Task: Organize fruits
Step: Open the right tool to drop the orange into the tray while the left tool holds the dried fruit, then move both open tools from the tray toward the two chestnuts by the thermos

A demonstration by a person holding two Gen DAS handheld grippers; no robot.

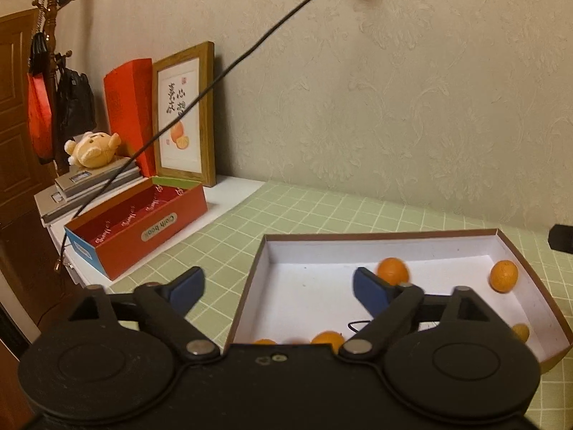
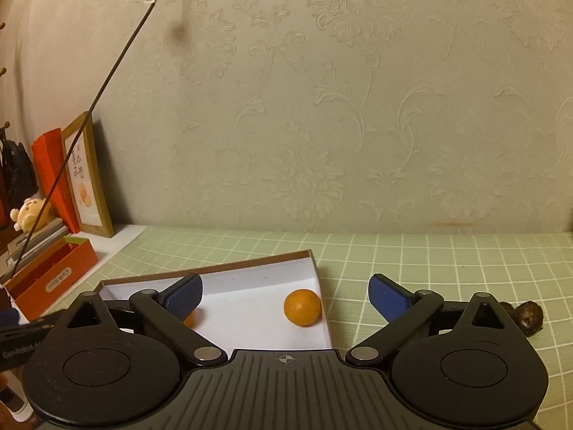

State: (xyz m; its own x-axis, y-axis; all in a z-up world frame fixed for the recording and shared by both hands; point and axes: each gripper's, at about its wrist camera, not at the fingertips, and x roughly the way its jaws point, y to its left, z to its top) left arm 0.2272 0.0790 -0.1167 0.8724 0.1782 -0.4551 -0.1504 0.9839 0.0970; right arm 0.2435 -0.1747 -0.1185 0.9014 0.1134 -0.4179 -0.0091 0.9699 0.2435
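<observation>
Far left, a coat stand (image 1: 50,71) is carrying a red bag and a black one. Beside it a plush toy (image 1: 94,150) is lying on stacked books (image 1: 89,182), with an open red box (image 1: 143,222) in front and a framed picture (image 1: 186,114) leaning against the wall. A dark cable (image 1: 229,68) is slanting across the view.

The left gripper (image 1: 279,285) is hovering with jaws spread wide, nothing between them; its left finger is hanging over the green checked tablecloth (image 1: 222,251), its right over the shallow white-lined tray (image 1: 358,238).

Oranges are sitting inside the tray: one orange (image 1: 393,270) just behind the right pad, another orange (image 1: 504,276) near the right wall, more partly hidden along the near edge.

The right gripper (image 2: 286,295) is likewise gaping, holding nothing, straddling the tray's right wall. An orange in the corner (image 2: 302,307) is resting between its fingers. Farther right, a dark brownish lump (image 2: 528,317) is lying on the cloth; cannot tell what it is.
</observation>
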